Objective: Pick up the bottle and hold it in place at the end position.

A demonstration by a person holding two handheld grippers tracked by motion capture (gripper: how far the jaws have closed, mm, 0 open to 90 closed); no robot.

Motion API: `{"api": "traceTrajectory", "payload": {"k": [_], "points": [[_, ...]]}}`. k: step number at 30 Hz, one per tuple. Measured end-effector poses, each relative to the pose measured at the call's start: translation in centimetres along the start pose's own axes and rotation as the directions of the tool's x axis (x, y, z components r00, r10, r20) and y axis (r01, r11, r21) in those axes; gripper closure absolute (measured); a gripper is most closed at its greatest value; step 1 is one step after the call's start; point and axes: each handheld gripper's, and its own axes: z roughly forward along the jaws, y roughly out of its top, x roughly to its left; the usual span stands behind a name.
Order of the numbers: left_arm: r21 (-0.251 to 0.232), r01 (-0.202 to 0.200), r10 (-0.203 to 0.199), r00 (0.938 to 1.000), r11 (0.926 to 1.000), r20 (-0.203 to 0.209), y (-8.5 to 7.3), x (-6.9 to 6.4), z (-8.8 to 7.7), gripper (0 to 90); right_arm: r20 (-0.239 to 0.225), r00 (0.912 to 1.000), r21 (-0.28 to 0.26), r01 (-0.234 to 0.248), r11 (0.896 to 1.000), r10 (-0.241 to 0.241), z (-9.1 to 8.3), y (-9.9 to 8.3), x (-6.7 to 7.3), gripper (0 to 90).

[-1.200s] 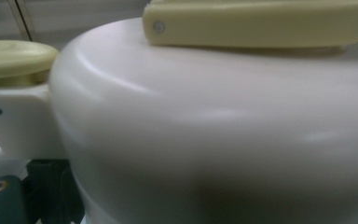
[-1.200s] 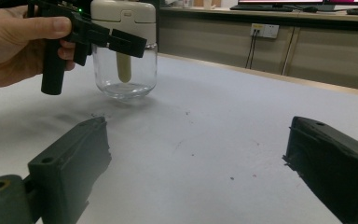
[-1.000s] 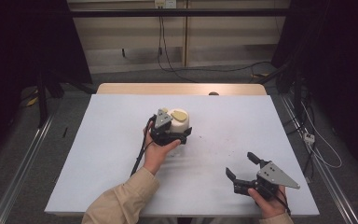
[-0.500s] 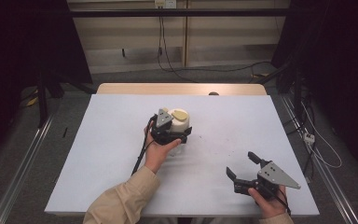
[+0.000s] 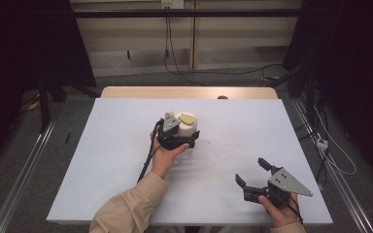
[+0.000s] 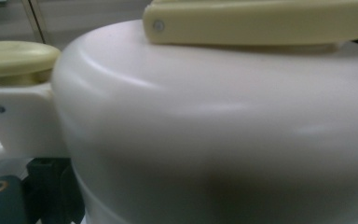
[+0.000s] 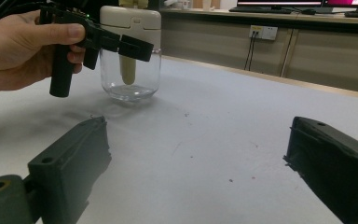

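Nearest to the person, by the front edge of the table (image 5: 102, 184) toward its right corner, a hand holds the right gripper (image 5: 253, 178). Its two black jaws are spread wide with nothing between them, and they point toward the middle of the table. Farther in, about the middle of the table and a bit toward the back edge, stands the jar (image 5: 187, 127). It stands straight up, so its long way runs up and down, with the lid on top. In the right gripper view the jar (image 7: 130, 60) has a clear glass bottom part with a round base, and a cream lid sits over it. A pale stick hangs down inside the glass. From the high view a flat yellowish piece lies on top of the lid. In the left gripper view the lid (image 6: 214, 130) is very close and blurry, smooth and cream, with a yellowish bar across its top and a yellowish knob at one side. The left gripper (image 5: 177, 138) is at the jar, on the side nearer the person, and its jaws reach around the jar just under the lid. Whether the jaws press on the jar cannot be told.
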Motion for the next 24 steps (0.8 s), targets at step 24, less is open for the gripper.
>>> {"api": "traceTrajectory", "payload": {"k": [24], "points": [[0.003,-0.003,0.003,0.9995,1.0000,-0.030,0.0,0.0,1.5,5.4,-0.006,1.0000,-0.002,0.003,1.000,-0.003,0.0,0.0,0.0,5.2]]}}
